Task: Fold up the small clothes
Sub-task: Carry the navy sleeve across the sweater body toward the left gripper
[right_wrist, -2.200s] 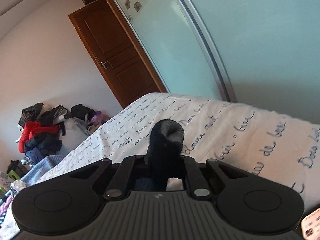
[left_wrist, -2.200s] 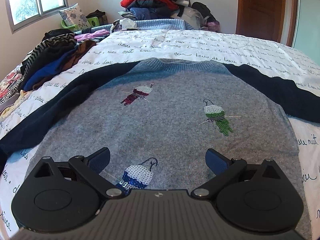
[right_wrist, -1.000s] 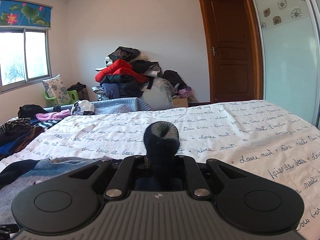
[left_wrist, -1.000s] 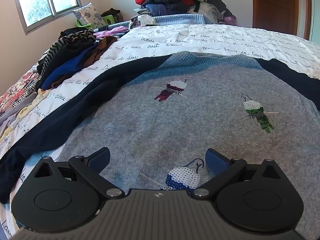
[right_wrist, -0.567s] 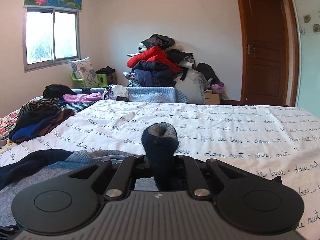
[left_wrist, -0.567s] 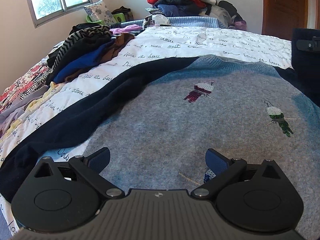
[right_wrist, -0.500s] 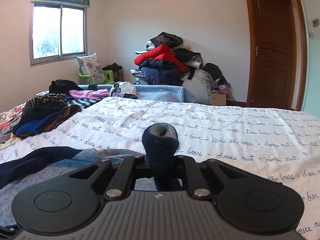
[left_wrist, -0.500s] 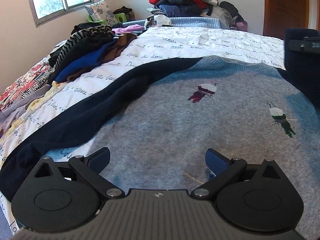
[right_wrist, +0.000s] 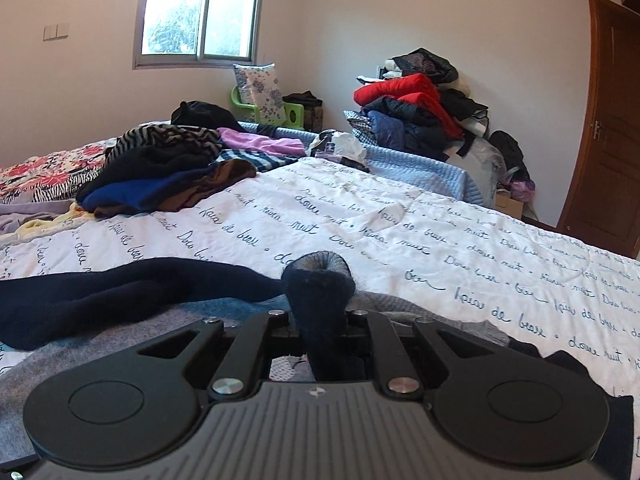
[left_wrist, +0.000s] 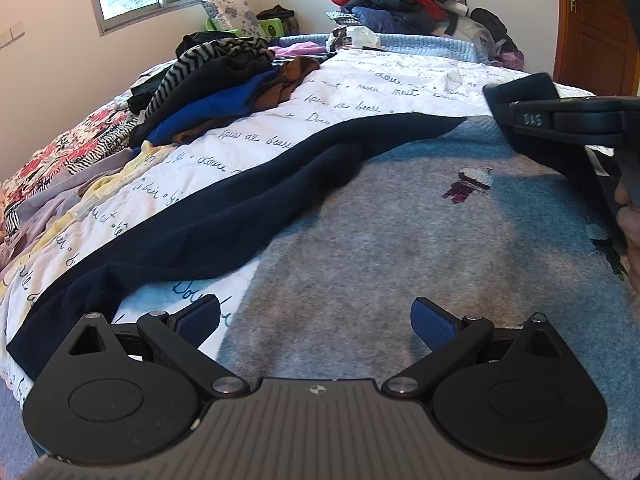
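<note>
The right gripper pinches one dark sleeve over the gray sweater on the bed, the left gripper waits open, and next that sleeve should be laid flat across.

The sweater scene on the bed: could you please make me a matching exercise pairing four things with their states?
Things:
1. left tool
2. right tool
3. grey sweater
4. left sleeve

States:
A. shut on the right sleeve cuff
B. stretched out across the bedspread
C. open, holding nothing
D. lying flat, front up

Pairs: 1-C, 2-A, 3-D, 4-B
</note>
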